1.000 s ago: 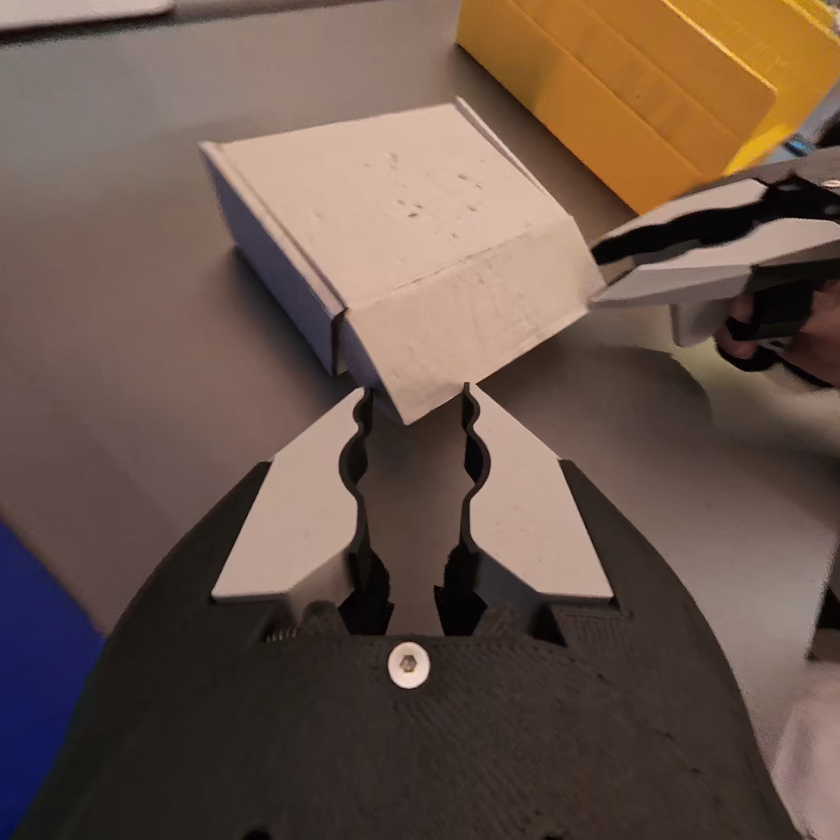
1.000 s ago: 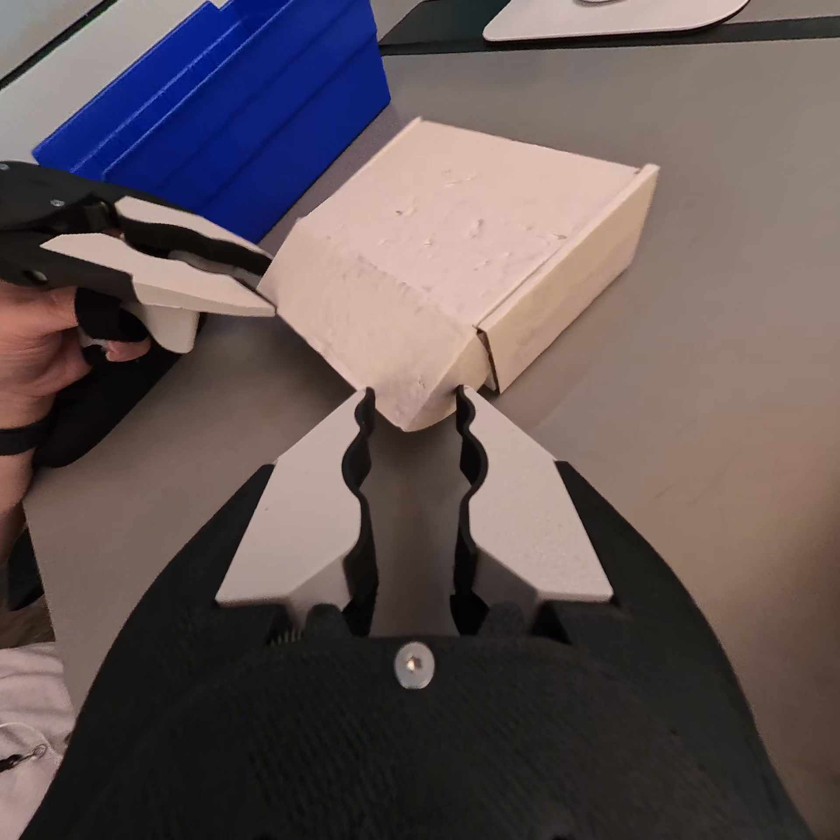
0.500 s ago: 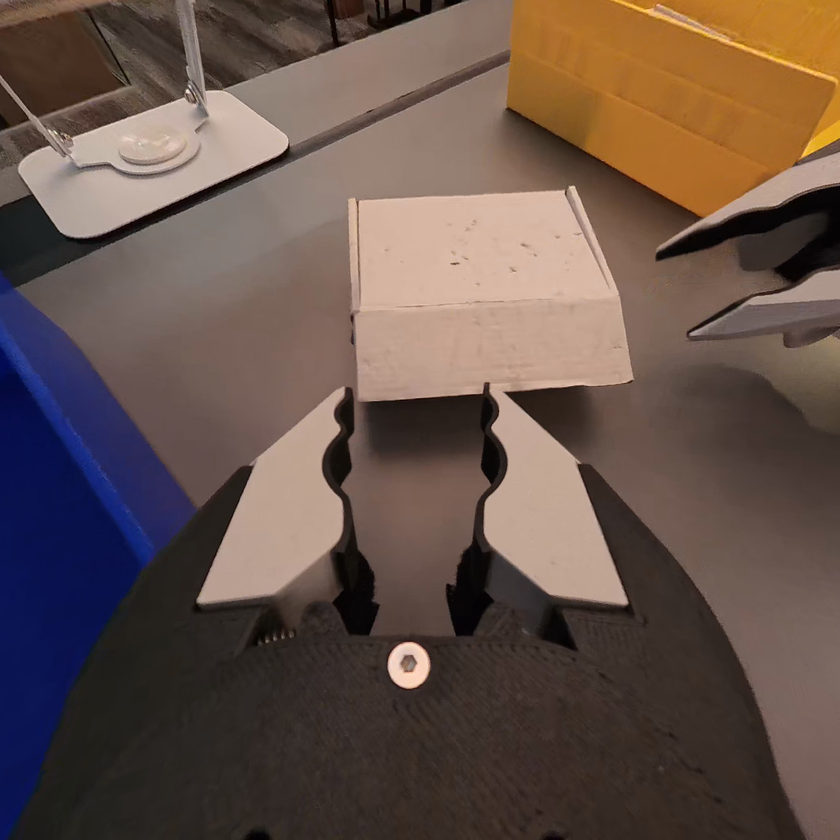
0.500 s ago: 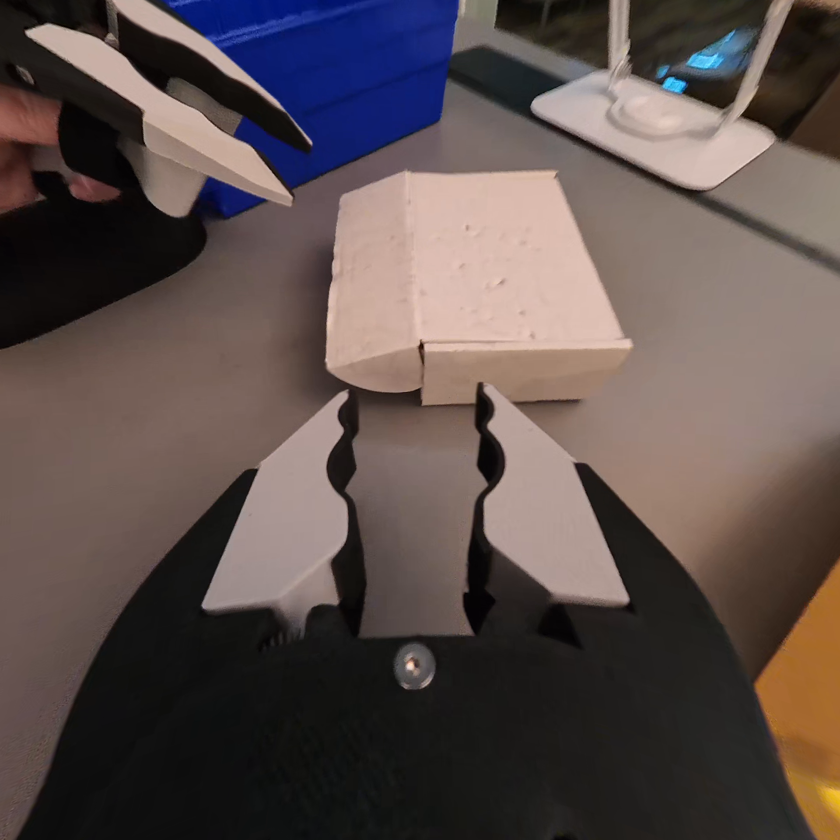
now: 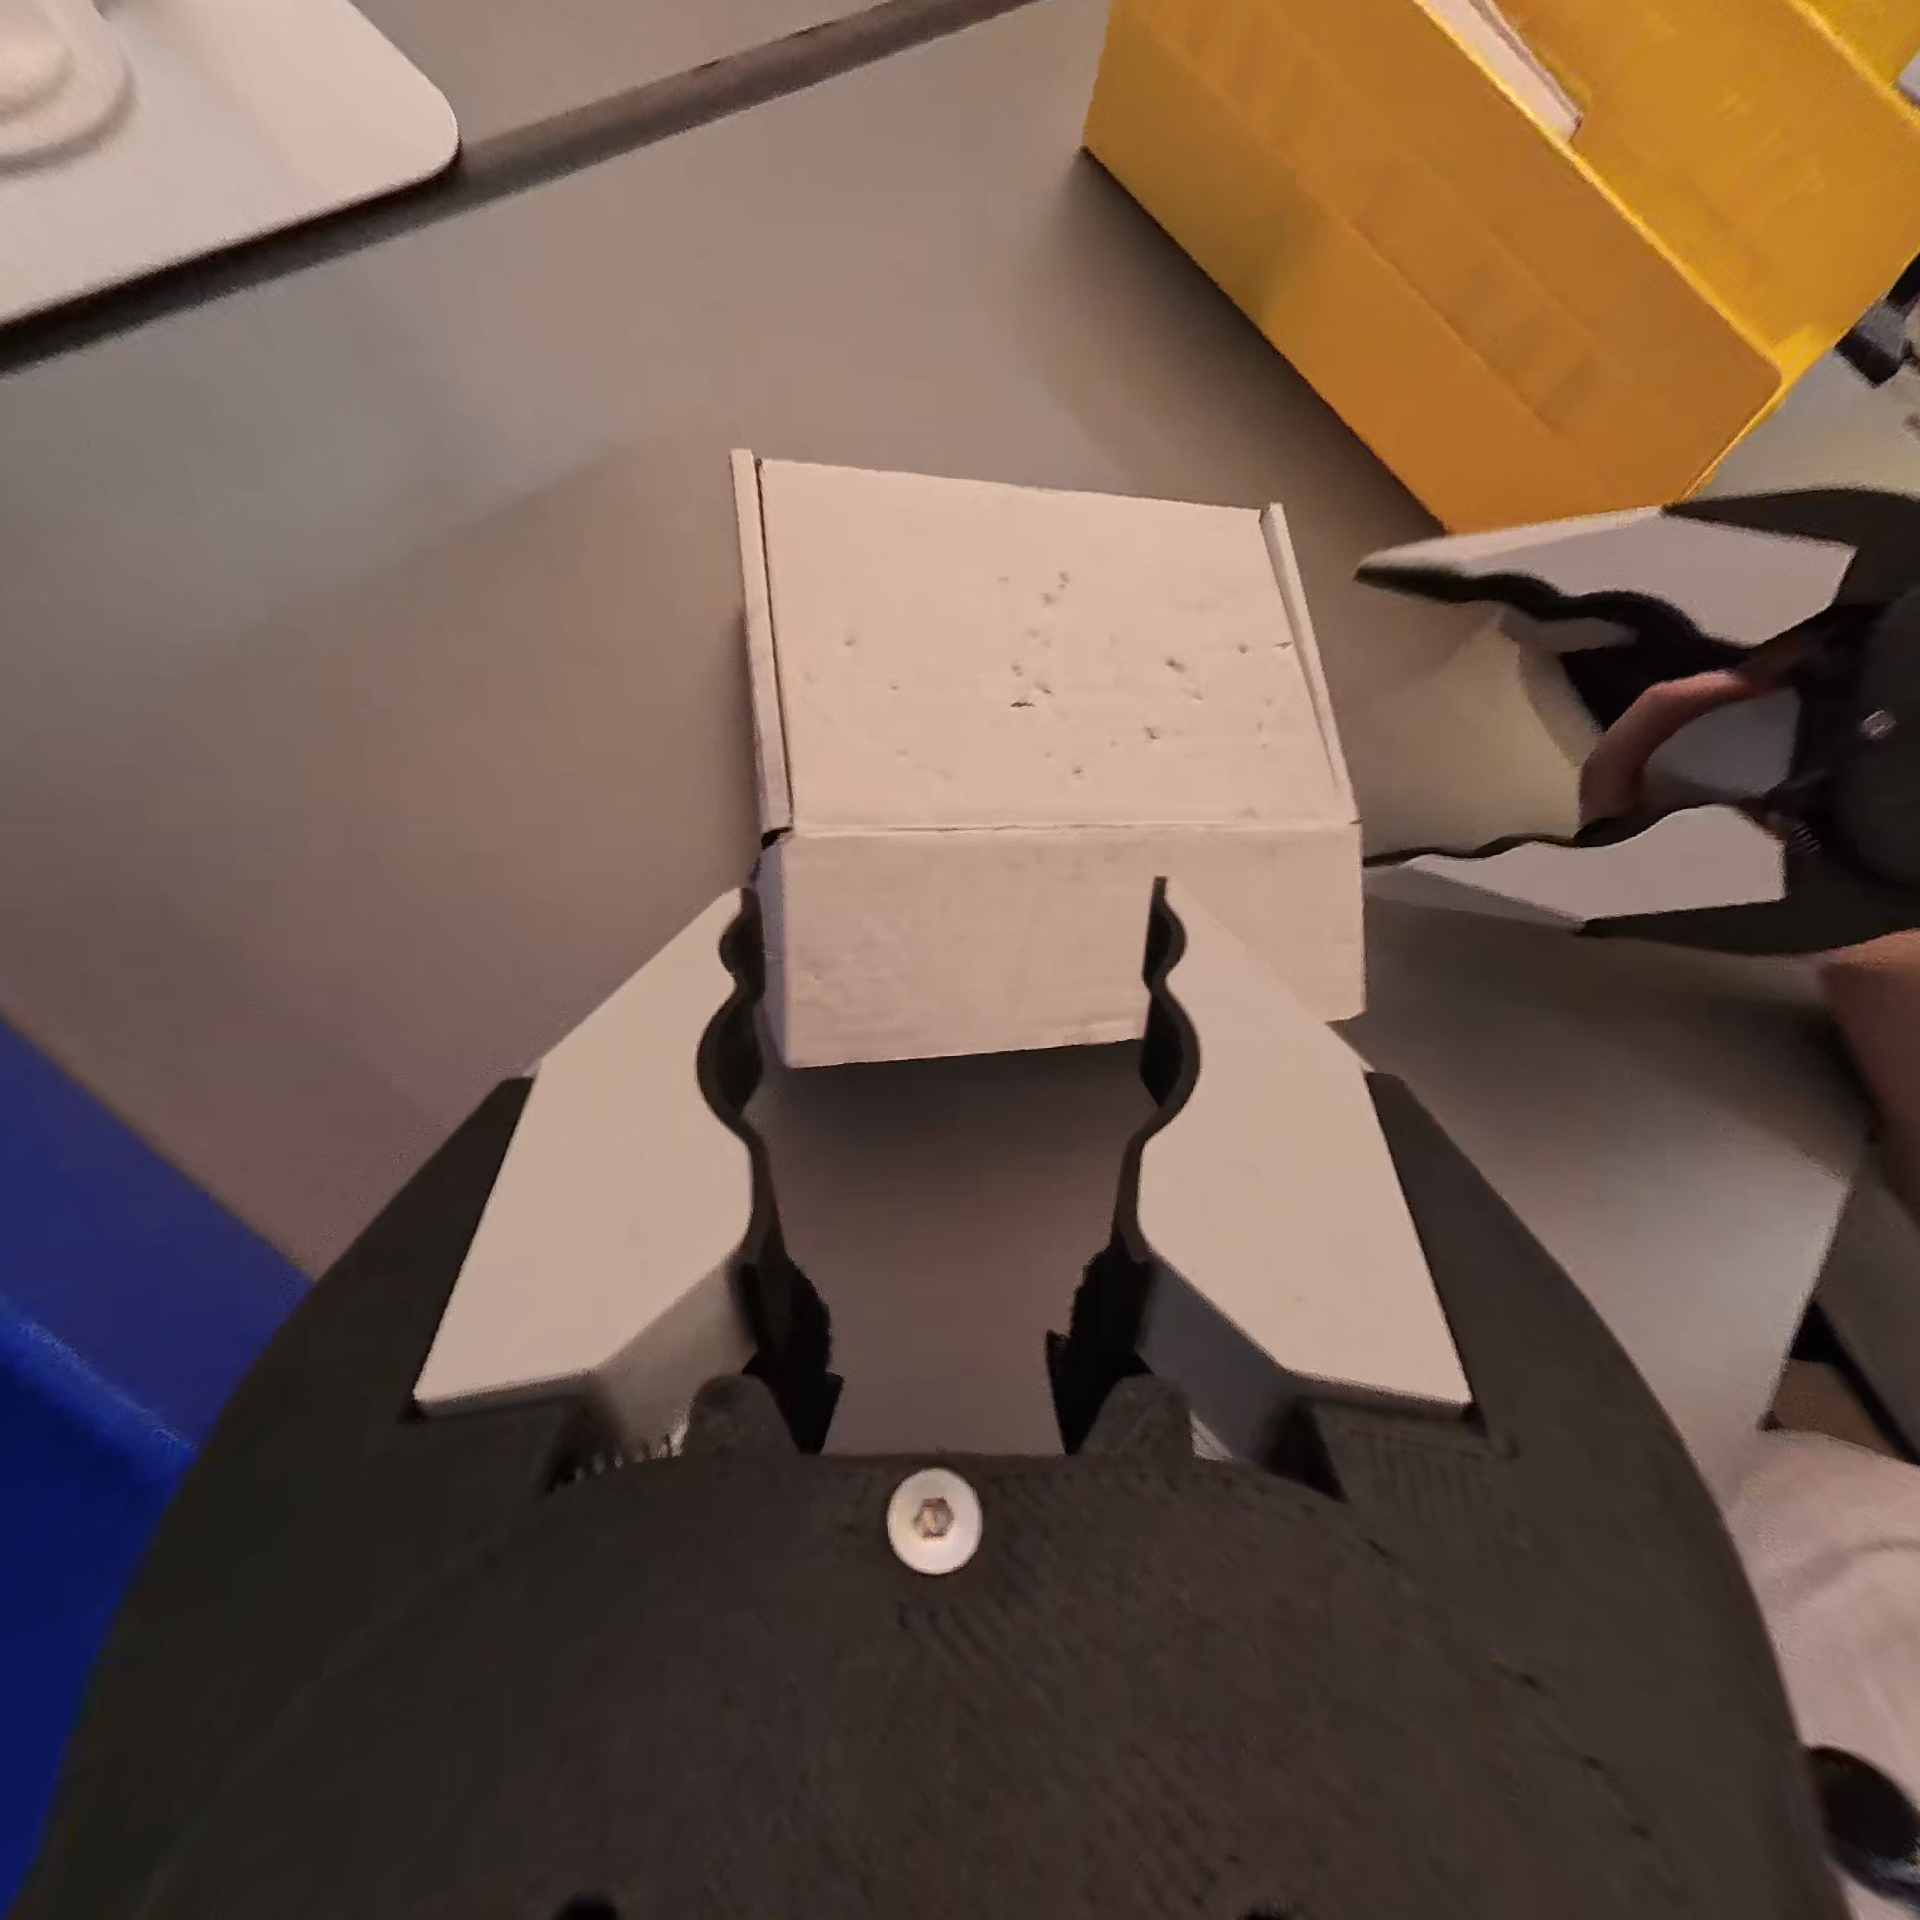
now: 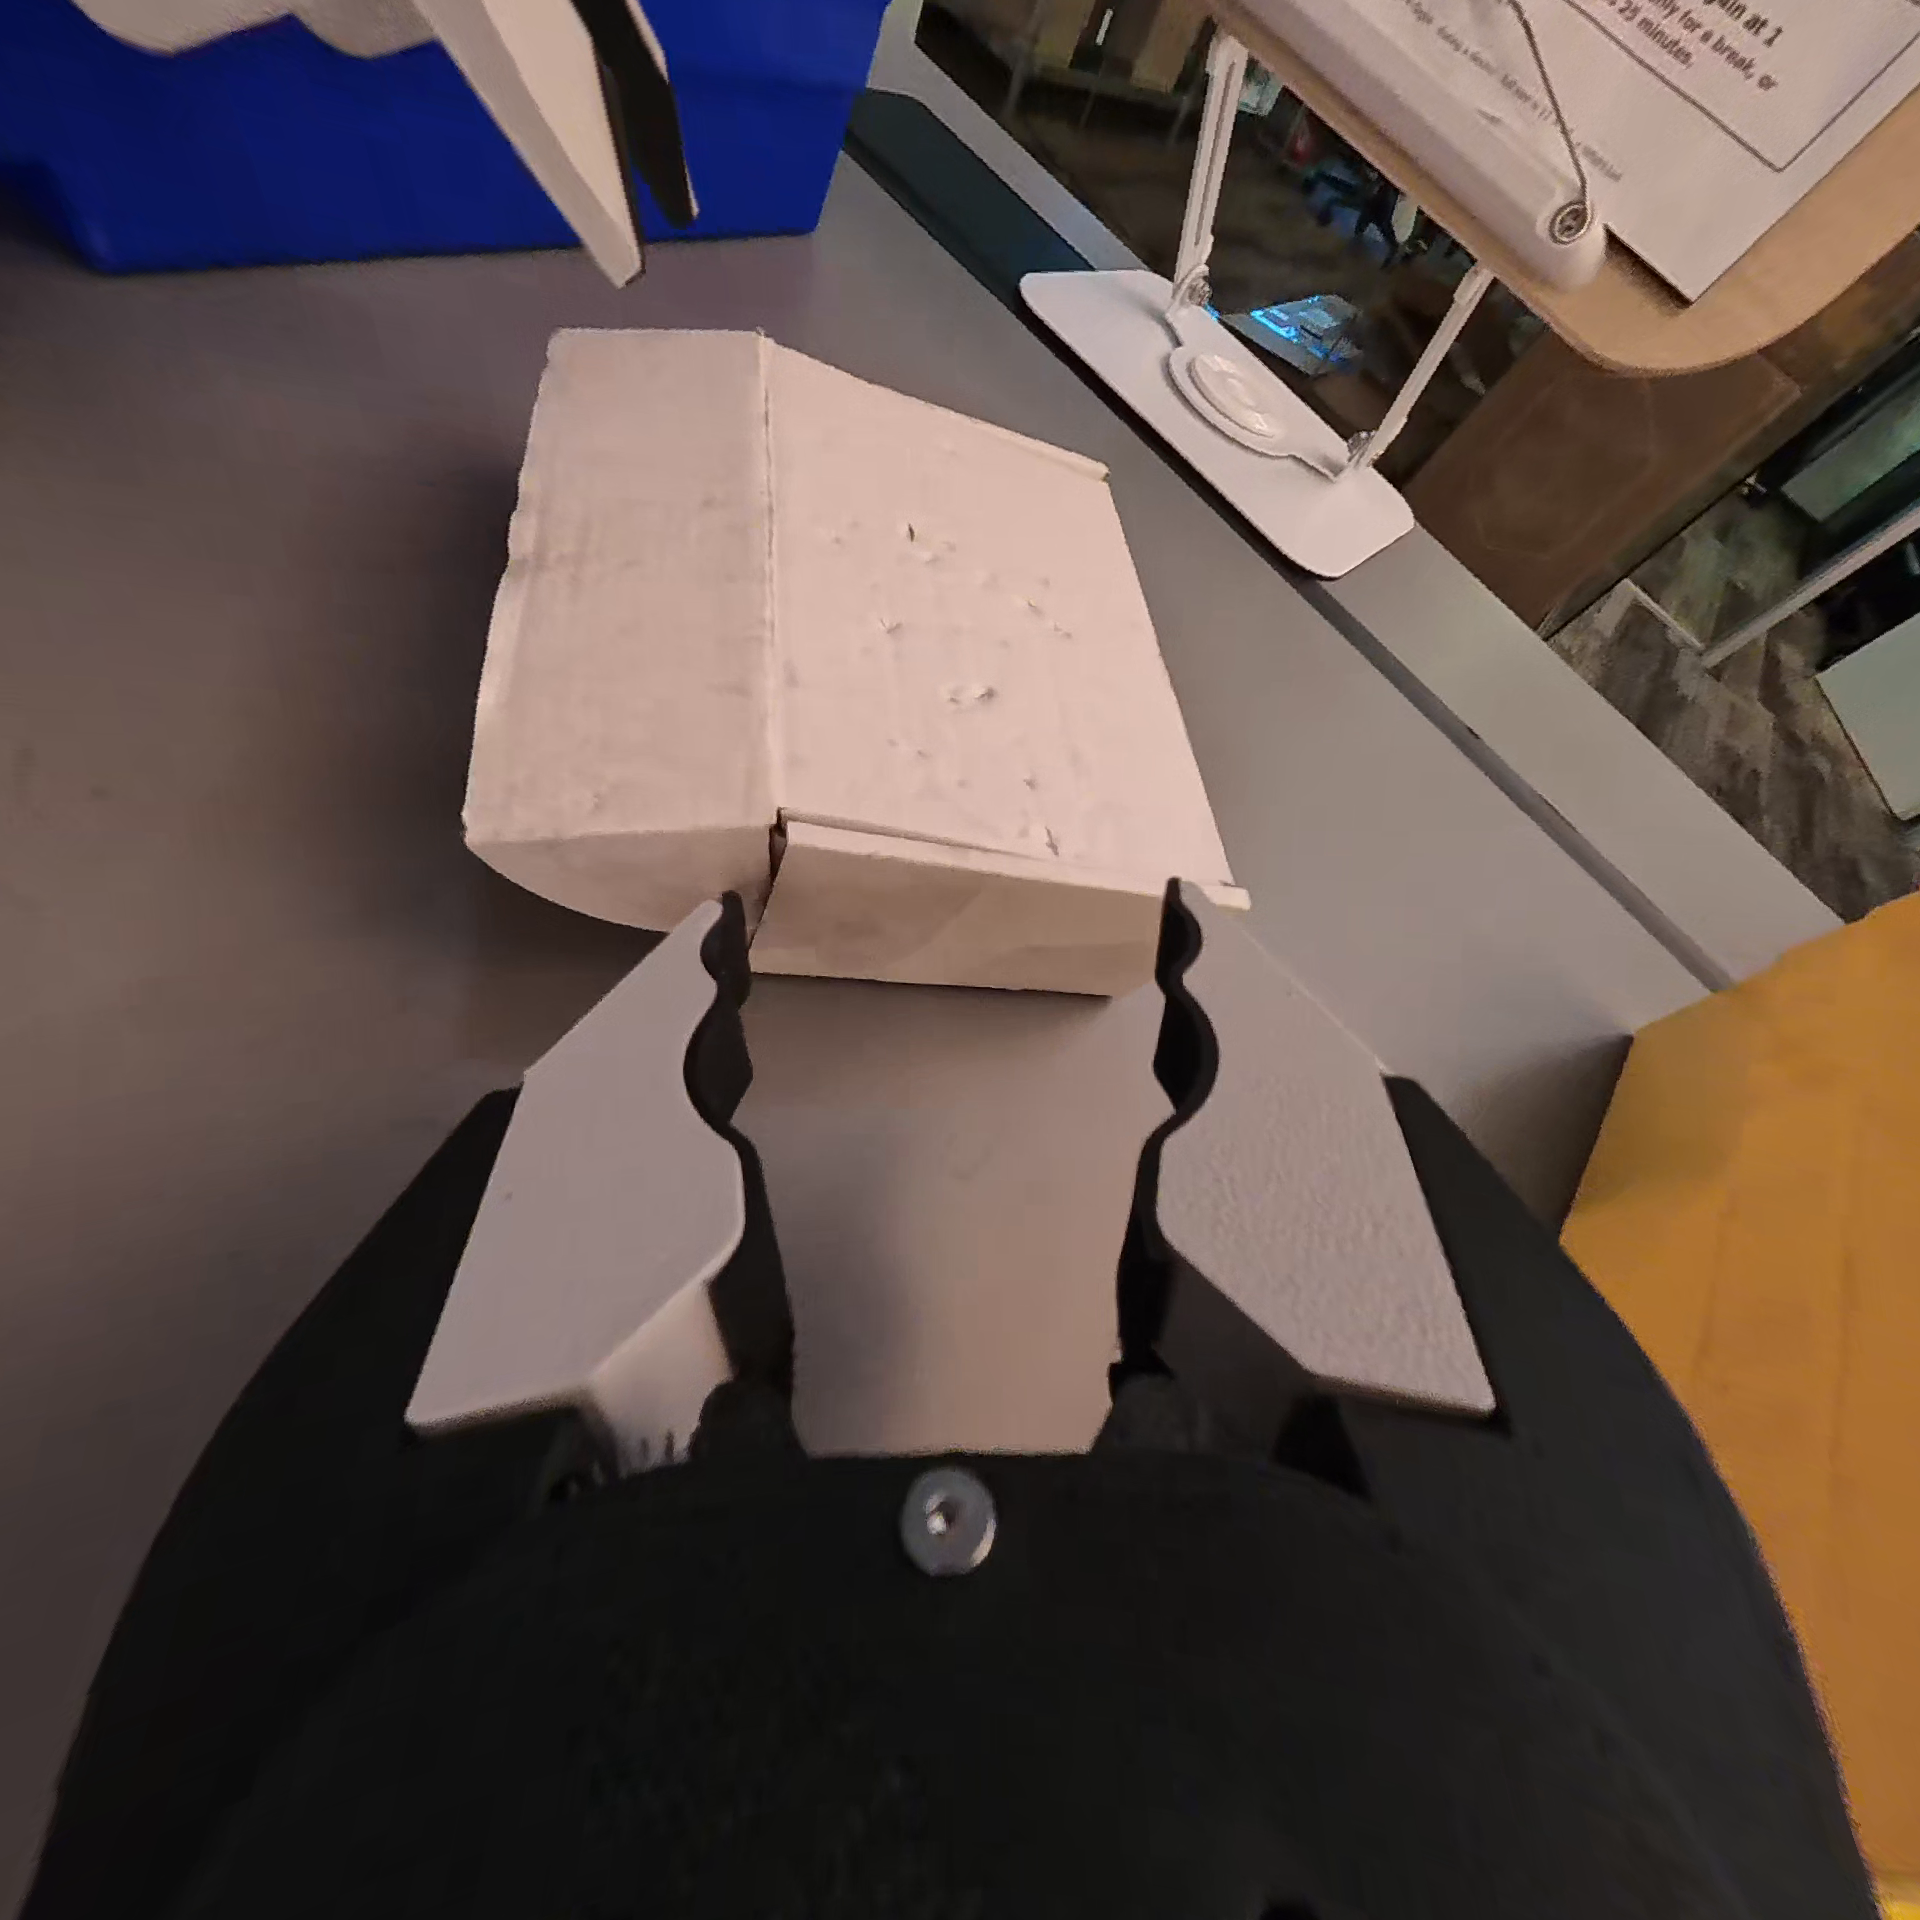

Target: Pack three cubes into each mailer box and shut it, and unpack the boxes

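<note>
- The white mailer box (image 5: 1039,707) sits shut on the grey worktop (image 5: 416,623), its front flap folded down over the near face; half a second ago it lay further from both cameras, and now it fills more of each view.
- The left gripper (image 5: 951,904) has its jaws spread wider than before, and its tips now overlap the box's front wall in the left wrist view, where earlier they stopped short of it (whether they touch the cardboard I cannot tell).
- The right gripper (image 6: 956,920) is likewise spread apart and holds nothing; its tips frame the box's side wall (image 6: 935,925), closer than half a second ago.
- In the left wrist view the right gripper (image 5: 1382,727) shows at the right, now just beside the box's right edge with its jaws gaping, having come lower and nearer.
- The yellow bin (image 5: 1455,239) stands beyond the box to the right, the blue bin (image 6: 312,135) to the left.
- A white stand (image 6: 1247,457) rests at the far edge of the worktop.
</note>
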Action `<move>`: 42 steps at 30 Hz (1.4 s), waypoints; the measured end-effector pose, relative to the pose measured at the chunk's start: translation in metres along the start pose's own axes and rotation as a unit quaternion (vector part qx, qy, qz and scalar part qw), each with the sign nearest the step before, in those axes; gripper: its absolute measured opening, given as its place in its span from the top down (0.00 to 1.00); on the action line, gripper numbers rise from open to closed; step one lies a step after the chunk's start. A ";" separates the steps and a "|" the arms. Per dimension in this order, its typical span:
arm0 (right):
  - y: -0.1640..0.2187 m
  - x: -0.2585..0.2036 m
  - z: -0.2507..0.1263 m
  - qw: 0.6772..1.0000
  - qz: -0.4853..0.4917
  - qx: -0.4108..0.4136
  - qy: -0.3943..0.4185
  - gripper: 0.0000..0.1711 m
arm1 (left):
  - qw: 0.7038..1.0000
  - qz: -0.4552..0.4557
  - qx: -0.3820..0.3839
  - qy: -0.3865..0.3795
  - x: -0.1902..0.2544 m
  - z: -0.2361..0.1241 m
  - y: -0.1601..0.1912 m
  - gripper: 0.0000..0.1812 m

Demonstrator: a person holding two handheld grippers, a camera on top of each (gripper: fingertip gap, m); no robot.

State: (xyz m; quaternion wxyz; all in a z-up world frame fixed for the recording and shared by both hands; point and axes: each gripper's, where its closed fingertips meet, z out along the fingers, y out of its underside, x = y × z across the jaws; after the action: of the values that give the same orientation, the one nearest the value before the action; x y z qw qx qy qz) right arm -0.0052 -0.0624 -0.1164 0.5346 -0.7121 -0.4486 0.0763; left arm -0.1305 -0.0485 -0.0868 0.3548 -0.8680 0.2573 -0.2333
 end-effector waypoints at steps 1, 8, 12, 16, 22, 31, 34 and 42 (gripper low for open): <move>0.001 -0.001 0.000 1.000 0.003 -0.002 -0.003 0.54 | 1.000 -0.016 0.003 0.005 0.003 0.000 -0.002 0.62; 0.009 0.000 0.002 0.998 0.055 -0.009 -0.010 0.54 | 0.998 -0.057 0.015 -0.023 0.009 0.010 -0.004 0.53; 0.007 0.002 0.002 0.995 0.098 0.010 -0.024 0.54 | 0.998 -0.060 0.003 -0.025 0.005 0.022 0.002 0.52; 0.010 0.003 0.003 0.991 0.130 0.013 -0.037 0.54 | 0.997 -0.069 0.021 -0.009 0.004 0.026 -0.002 0.51; 0.013 0.003 0.004 0.990 0.133 0.008 -0.040 0.54 | 0.996 -0.081 0.031 0.010 0.002 0.029 -0.003 0.51; 0.012 0.000 0.006 0.991 0.128 0.008 -0.040 0.56 | 0.997 -0.070 0.027 0.007 0.000 0.032 0.002 0.51; 0.011 0.000 0.006 0.991 0.128 0.008 -0.040 0.56 | 0.998 -0.066 0.024 0.008 0.001 0.033 0.003 0.52; 0.015 0.005 0.006 0.989 0.143 0.001 -0.030 0.57 | 0.998 -0.053 0.023 0.000 0.001 0.034 0.006 0.54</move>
State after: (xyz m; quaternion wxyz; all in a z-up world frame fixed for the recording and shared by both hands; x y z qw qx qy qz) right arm 0.0020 -0.0552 -0.1297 0.5054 -0.7656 -0.3581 0.1740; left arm -0.1117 -0.0361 -0.1128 0.3616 -0.8720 0.2060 -0.2578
